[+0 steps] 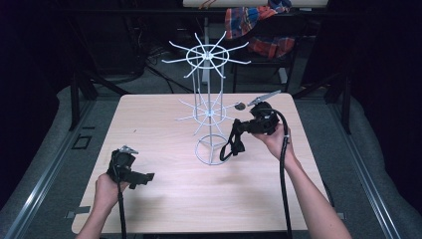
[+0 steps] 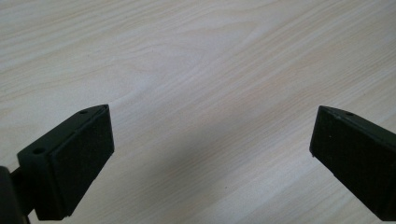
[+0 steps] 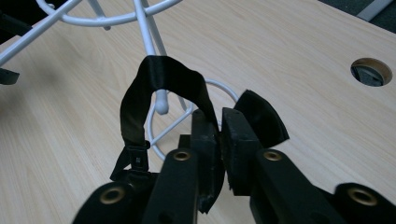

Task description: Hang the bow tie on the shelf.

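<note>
A white wire rack (image 1: 209, 112) with two tiers of spokes stands on a ring base at the middle of the wooden table (image 1: 164, 199). My right gripper (image 1: 239, 127) is beside the lower tier's right spokes, shut on a black strap (image 1: 233, 145) that hangs down towards the base. In the right gripper view the strap (image 3: 159, 77) arches over the ball tip of one spoke (image 3: 161, 106), with the gripper (image 3: 219, 116) pinching one end and a buckle (image 3: 137, 158) dangling below. My left gripper (image 1: 146, 178) sits low at the table's front left. Its jaws (image 2: 210, 121) are open over bare wood.
A round cable hole (image 3: 371, 71) is in the table behind the rack's right side. A plaid cloth (image 1: 259, 25) lies over a chair beyond the far edge. Metal rails run along the floor at both sides. Bare tabletop lies between the two grippers.
</note>
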Demonstrator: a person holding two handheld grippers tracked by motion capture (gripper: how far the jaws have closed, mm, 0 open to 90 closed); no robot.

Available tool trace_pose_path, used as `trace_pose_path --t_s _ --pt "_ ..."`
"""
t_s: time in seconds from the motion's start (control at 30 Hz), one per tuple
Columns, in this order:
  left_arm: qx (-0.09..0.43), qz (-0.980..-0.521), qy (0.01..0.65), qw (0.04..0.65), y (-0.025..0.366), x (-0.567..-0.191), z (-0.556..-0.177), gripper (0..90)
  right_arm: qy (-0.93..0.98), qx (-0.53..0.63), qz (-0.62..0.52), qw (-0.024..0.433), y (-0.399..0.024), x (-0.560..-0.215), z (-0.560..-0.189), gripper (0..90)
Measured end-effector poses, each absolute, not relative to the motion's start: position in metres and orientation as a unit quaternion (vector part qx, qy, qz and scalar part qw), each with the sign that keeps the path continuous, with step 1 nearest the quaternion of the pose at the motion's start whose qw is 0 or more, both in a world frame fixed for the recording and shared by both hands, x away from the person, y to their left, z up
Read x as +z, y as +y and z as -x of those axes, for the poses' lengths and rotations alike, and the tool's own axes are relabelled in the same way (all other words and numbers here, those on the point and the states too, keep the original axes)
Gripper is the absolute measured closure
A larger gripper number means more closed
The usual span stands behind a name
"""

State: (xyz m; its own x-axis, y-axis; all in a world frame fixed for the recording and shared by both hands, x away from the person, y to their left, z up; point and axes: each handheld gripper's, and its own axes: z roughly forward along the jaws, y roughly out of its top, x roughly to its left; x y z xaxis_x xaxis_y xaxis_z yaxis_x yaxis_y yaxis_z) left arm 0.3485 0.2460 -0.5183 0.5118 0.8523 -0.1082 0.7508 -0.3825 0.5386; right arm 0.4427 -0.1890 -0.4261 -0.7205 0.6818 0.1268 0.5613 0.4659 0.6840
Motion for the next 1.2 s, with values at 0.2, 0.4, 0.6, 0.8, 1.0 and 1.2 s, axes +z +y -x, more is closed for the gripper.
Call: trace_pose_path --t_s 0.2,0.4,0.6,0.8,1.0,1.2 --pt "0.094 -0.828 0.483 0.27 0.246 -0.518 -0.349 0.0 0.852 0.362 -0.369 0.087 -0.191 -0.424 -0.439 68.1" --pt "0.094 -0.828 0.483 0.27 0.245 -0.519 -0.349 0.0 0.855 0.356 -0.367 0.089 -0.195 -0.421 -0.433 47.1" --pt "0.094 -0.828 0.482 0.27 0.245 -0.519 -0.349 0.0 0.867 0.346 -0.349 0.088 -0.2 -0.415 -0.421 26.0" --pt "0.094 -0.828 0.482 0.27 0.245 -0.519 -0.349 0.0 0.877 0.328 -0.339 0.085 -0.204 -0.411 -0.411 15.2" --pt "0.095 -0.828 0.482 0.269 0.245 -0.519 -0.348 0.0 0.883 0.323 -0.331 0.082 -0.209 -0.408 -0.395 11.6" --pt "0.095 -0.828 0.482 0.27 0.245 -0.519 -0.348 0.0 0.887 0.312 -0.33 0.08 -0.216 -0.407 -0.381 6.9"
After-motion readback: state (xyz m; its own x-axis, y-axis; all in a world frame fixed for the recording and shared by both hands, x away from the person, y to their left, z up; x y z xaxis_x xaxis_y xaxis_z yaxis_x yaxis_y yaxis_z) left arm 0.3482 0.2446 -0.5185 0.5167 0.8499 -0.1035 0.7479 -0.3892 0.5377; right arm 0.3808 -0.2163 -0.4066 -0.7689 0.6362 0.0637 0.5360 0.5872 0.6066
